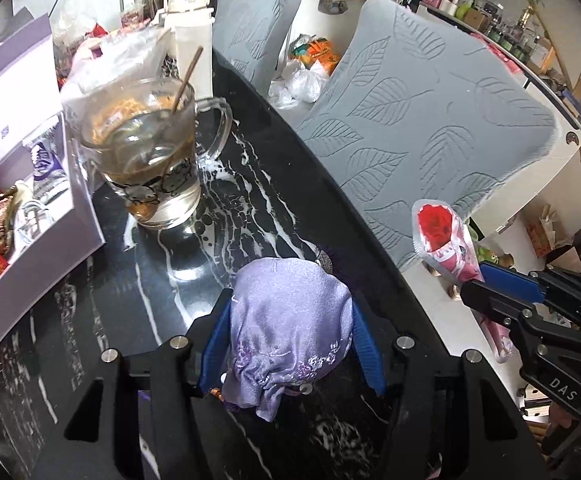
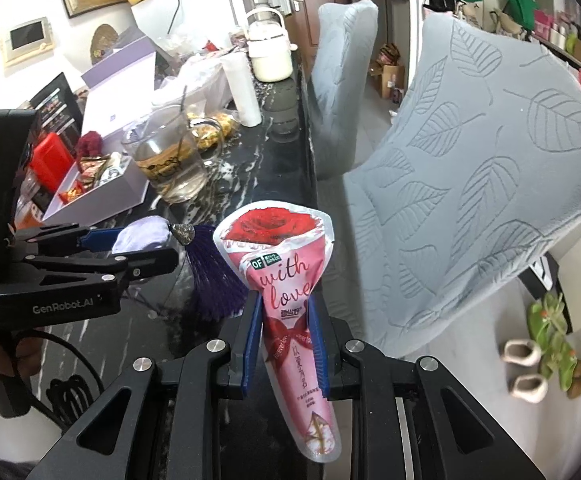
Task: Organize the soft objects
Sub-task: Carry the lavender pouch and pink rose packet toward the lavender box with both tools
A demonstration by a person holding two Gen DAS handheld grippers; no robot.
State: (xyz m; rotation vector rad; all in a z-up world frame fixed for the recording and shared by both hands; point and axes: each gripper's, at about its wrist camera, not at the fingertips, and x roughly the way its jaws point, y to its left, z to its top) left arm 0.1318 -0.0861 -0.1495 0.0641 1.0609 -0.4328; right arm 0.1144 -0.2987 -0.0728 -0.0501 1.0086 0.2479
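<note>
Jaws of the left gripper [image 1: 290, 344] press on both sides of a lilac satin pouch [image 1: 288, 332], lifting it clear of the black marble table [image 1: 138, 288] near its right edge, purple tassel [image 2: 214, 276] dangling. Beyond stands a glass mug [image 1: 150, 160] beside the open lilac box [image 1: 42, 248], probably the destination. Right gripper [image 2: 284, 344] clamps a rose-printed pink packet [image 2: 286, 280] by its narrow stem, off the table's edge.

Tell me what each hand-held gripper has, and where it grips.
Left hand-held gripper: lilac satin drawstring pouch, clamped across its bulging body. Right hand-held gripper: pink rose-print cone-shaped packet, pinched around its narrow middle.
</note>
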